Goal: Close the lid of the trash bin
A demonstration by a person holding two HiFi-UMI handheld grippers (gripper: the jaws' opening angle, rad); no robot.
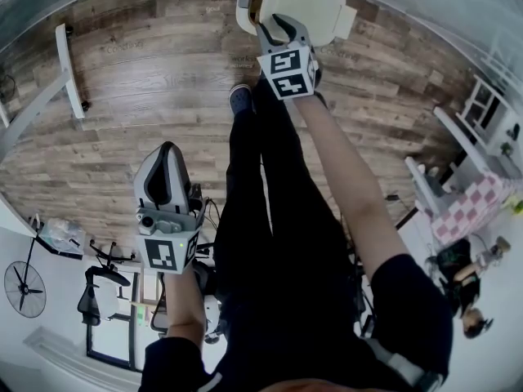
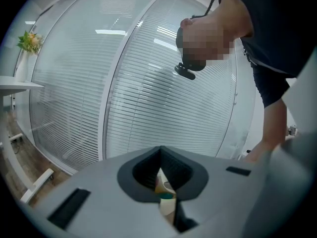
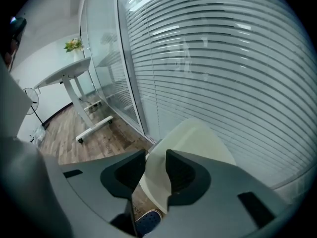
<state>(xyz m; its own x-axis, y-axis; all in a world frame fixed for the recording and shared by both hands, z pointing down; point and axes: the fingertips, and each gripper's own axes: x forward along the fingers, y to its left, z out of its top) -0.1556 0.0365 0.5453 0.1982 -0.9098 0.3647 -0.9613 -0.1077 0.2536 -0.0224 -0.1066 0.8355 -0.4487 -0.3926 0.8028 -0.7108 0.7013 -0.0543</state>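
Two tools are in play, one in each hand. The right tool sits at the top middle of the head view. Its jaws are partly spread and straddle the edge of the one lid. The cream plastic fills the whole gap between the pads, and both pads appear to bear on it, so it is pinching the lid. The left tool is at the lower left of the head view, well apart from the bin. Its jaws are pressed together at the tips, with nothing between them.

One trash bin stands at the top edge of the head view, on the wooden floor and close to the glass wall with blinds. Its lid is raised, leaving the mouth of the bin open on the lid's left side.

Two marker cubes show, one on each tool. One blue shoe shows just below the bin, and in the right gripper view it shows again at the bottom, under the jaws.

One white bench stands at the upper left of the right gripper view, carrying one small plant. One standing fan is at the lower left of the head view.
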